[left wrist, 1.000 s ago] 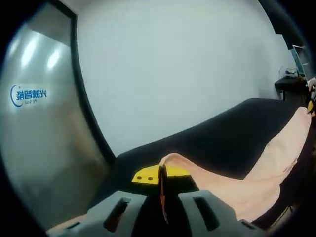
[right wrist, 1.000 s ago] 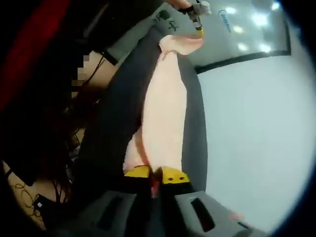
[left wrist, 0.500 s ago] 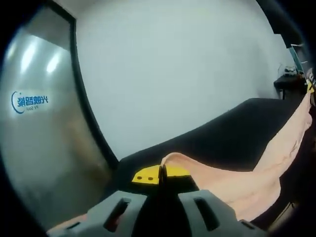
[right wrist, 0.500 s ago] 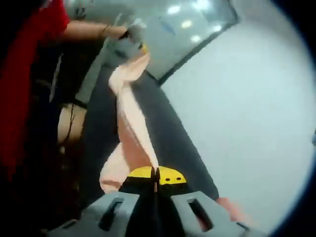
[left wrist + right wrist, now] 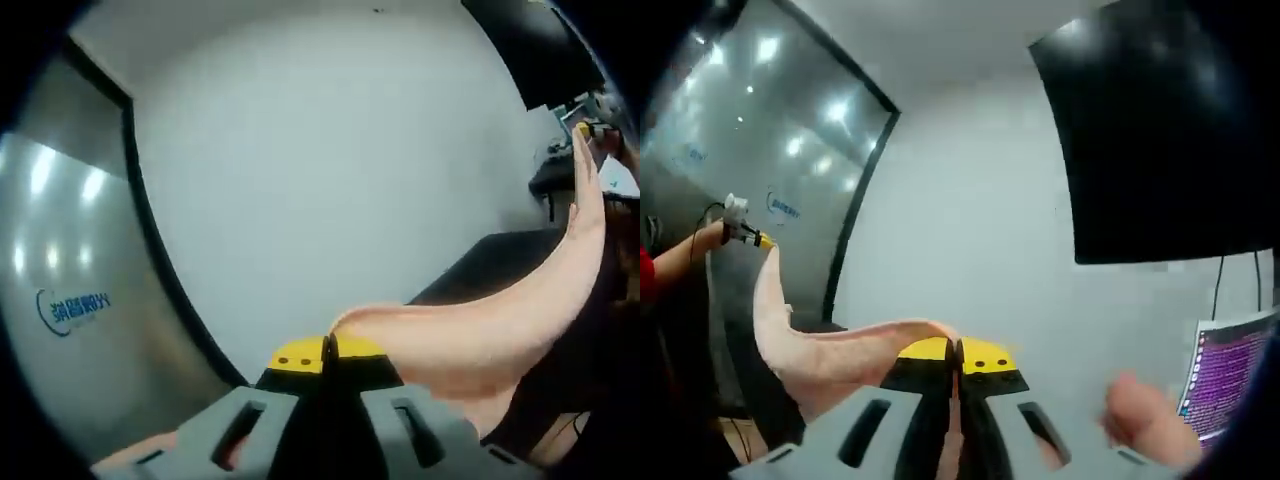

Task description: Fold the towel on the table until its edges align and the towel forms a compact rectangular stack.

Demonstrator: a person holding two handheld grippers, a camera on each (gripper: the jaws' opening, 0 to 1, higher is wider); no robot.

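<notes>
The pale pink towel (image 5: pixel 480 335) hangs stretched in the air between the two grippers, lifted off the black table (image 5: pixel 490 262). My left gripper (image 5: pixel 327 352) is shut on one corner, the cloth running from its yellow tips up to the right gripper (image 5: pixel 585 128) at the far right of the left gripper view. In the right gripper view, my right gripper (image 5: pixel 956 354) is shut on the other corner. From there the towel (image 5: pixel 815 350) sags left and climbs to the left gripper (image 5: pixel 752 238), held by a person's hand.
A white wall (image 5: pixel 330 170) and a glass partition with a blue logo (image 5: pixel 75 310) stand behind. A dark wall screen (image 5: pixel 1160 130) and a lit monitor (image 5: pixel 1230 375) are at the right of the right gripper view. A hand (image 5: pixel 1145 420) shows low right.
Both grippers have risen and tipped upward with the towel, pulling it taut off the table. The table has dropped mostly out of both views; walls and screens have come in.
</notes>
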